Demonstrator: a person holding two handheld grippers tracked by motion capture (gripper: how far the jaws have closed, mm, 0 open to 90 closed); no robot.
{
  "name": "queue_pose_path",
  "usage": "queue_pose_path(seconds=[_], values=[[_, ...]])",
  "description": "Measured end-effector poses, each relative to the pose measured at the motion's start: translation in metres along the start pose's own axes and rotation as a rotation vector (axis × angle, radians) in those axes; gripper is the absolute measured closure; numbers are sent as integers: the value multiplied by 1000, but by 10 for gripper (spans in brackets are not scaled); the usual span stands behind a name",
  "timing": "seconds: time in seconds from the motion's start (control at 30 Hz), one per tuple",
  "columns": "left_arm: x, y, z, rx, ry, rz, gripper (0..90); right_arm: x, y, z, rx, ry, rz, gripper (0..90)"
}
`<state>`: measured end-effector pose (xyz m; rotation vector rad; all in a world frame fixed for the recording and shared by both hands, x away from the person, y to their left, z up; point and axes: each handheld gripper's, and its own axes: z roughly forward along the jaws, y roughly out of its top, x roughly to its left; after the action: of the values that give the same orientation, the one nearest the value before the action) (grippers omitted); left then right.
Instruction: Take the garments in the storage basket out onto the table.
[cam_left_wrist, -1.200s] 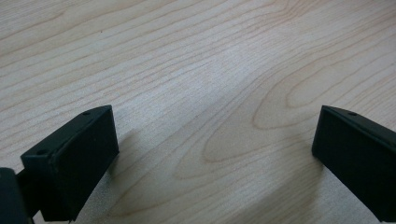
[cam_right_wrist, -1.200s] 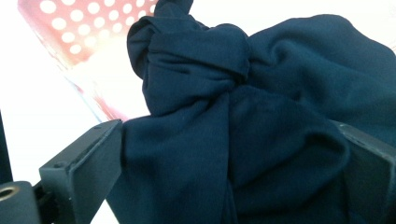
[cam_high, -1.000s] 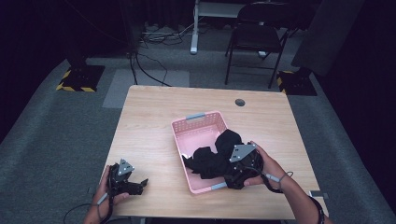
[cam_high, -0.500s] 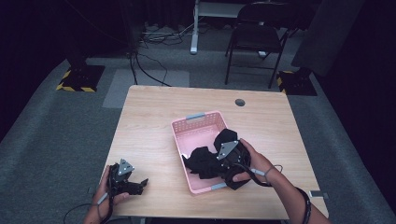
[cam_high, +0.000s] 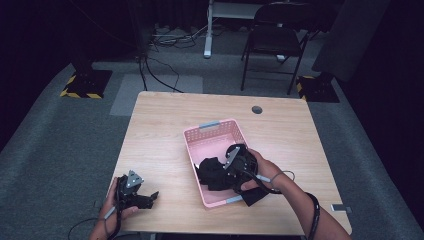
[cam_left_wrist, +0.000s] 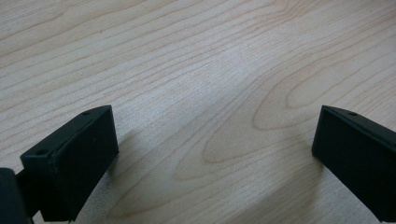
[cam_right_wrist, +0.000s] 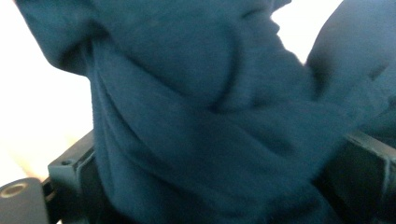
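A pink plastic basket sits on the wooden table, right of centre. A dark, crumpled cloth lies in its near half, and one corner hangs over the near right rim. My right gripper is down in the basket and pushed into the cloth. In the right gripper view the dark cloth bulges between the jaws, which stand wide apart. My left gripper rests low at the table's front left, open, with only bare wood between its jaws.
A small round grommet hole sits near the table's far edge. Beyond the table stand a folding chair and floor cables. A small grey object lies at the front right corner.
My right gripper has moved left from the basket's near right rim into the basket and onto the cloth. The left gripper has stayed put.
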<state>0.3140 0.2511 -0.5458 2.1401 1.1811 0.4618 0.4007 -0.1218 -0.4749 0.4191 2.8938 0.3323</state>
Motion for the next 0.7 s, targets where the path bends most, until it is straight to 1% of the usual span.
queue_pose_path(seconds=[0.03, 0.1, 0.13, 0.17, 0.23, 0.27, 0.3, 0.33, 0.37, 0.4, 0.5, 0.6, 0.7], values=[[0, 0, 0, -1, 0, -1, 0, -2, 1, 6, 14, 23, 7, 62], [0, 0, 0, 0, 0, 0, 0, -3, 2, 9, 13, 31, 8, 65], [0, 0, 0, -1, 0, -1, 0, -4, 3, 13, 15, 50, 14, 77], [0, 0, 0, -2, -1, 0, 0, -4, 4, 14, 24, 57, 17, 85], [0, 0, 0, -2, -1, -1, 0, -4, 5, 16, 40, 59, 9, 112], [0, 0, 0, -2, -1, -1, 0, -4, 5, 16, 40, 59, 9, 112], [0, 0, 0, -2, -1, -2, 0, -4, 6, 17, 59, 63, 1, 141], [0, 0, 0, -3, 0, -2, 0, -4, 7, 18, 61, 66, -6, 162], [0, 0, 0, -3, 0, -2, 0, -4, 7, 18, 61, 66, -6, 162], [0, 0, 0, -3, 0, -2, 0, -3, 7, 18, 55, 66, -10, 205], [0, 0, 0, -2, -1, -1, 0, -2, 6, 16, 46, 65, -9, 266], [0, 0, 0, -3, 0, -2, 0, -2, 4, 15, 19, 62, -1, 345], [0, 0, 0, -3, 0, -2, 0, -1, 1, 12, -6, 53, -3, 391]])
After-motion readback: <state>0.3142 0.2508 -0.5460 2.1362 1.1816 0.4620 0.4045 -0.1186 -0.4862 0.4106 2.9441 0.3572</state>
